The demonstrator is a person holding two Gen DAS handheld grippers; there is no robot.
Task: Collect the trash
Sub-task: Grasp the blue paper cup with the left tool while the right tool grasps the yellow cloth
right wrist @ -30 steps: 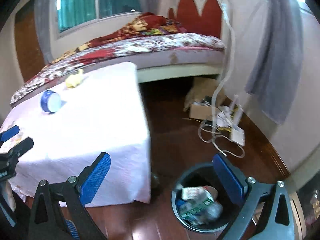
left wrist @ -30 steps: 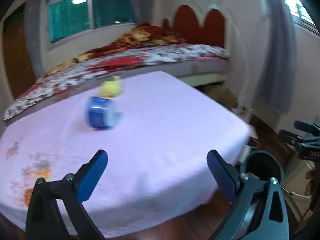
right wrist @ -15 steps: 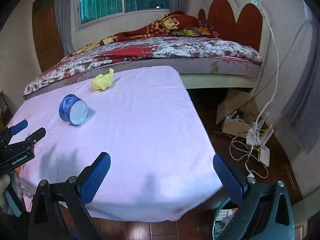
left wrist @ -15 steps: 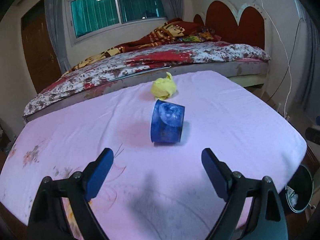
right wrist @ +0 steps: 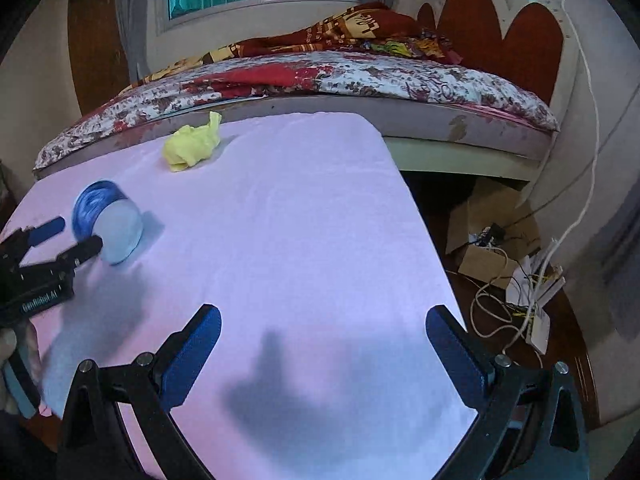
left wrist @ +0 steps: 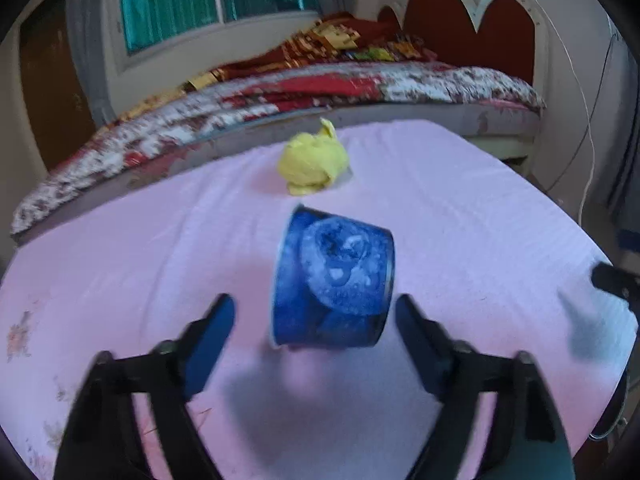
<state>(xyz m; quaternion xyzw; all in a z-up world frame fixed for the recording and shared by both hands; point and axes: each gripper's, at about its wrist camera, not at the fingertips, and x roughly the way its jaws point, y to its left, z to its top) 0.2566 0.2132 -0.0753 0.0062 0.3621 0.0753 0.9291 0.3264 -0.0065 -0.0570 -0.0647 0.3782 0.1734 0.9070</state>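
A blue paper cup (left wrist: 334, 278) lies on its side on the pink-covered table (left wrist: 460, 216); it also shows in the right wrist view (right wrist: 106, 222). A crumpled yellow wad (left wrist: 314, 160) lies behind it, also seen in the right wrist view (right wrist: 194, 146). My left gripper (left wrist: 316, 320) is open, its fingers just short of the cup on either side; in the right wrist view its fingers (right wrist: 82, 250) reach the cup. My right gripper (right wrist: 324, 340) is open and empty over the table's near right part.
A bed with a floral cover (right wrist: 360, 76) stands behind the table. On the floor to the right lie a cardboard box (right wrist: 484, 236) and cables with a white device (right wrist: 536, 316). The table's right edge (right wrist: 424, 216) drops to the wood floor.
My left gripper has moved forward to the blue cup, which now lies between its open fingers. My right gripper has swung left from the bin to over the table.
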